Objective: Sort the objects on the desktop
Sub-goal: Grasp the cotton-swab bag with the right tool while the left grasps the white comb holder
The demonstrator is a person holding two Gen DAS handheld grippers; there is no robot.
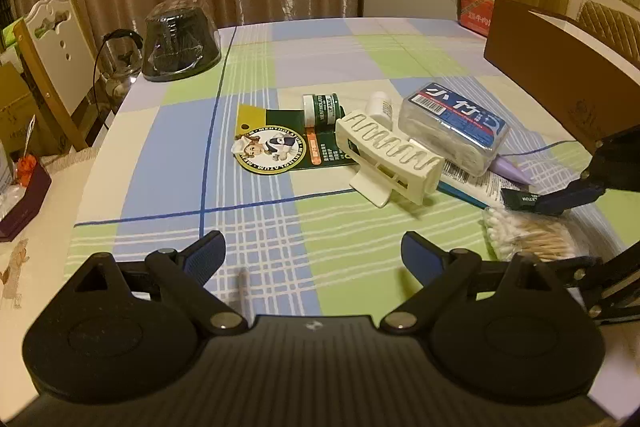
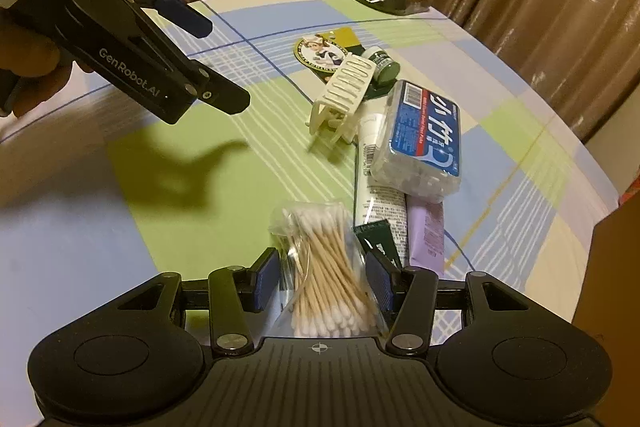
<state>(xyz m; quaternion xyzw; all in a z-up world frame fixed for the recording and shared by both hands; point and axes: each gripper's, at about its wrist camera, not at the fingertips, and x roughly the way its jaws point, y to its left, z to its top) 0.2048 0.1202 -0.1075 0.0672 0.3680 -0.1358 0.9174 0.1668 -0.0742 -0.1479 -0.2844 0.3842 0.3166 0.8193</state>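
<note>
A clear bag of cotton swabs (image 2: 324, 267) lies on the checked tablecloth between the blue pads of my right gripper (image 2: 322, 281), which press its two sides. A small dark green sachet (image 2: 378, 231) sits by the right pad. Beyond lie a purple tube (image 2: 426, 227), a white tube (image 2: 372, 179), a floss-pick box with a blue label (image 2: 424, 139), a cream slotted holder (image 2: 344, 87), a green jar (image 1: 322, 109) and a Mentholatum card (image 1: 272, 147). My left gripper (image 1: 314, 255) hangs open over bare cloth, left of the pile. In the left wrist view the right gripper (image 1: 556, 231) straddles the cotton swabs (image 1: 532, 239).
A brown cardboard box (image 1: 552, 67) stands along the table's right side. A black wrapped stack (image 1: 180, 39) sits at the far left corner, with a glass kettle (image 1: 120, 59) and a white chair (image 1: 52, 59) beyond the edge. A hand (image 2: 32, 67) holds the left gripper.
</note>
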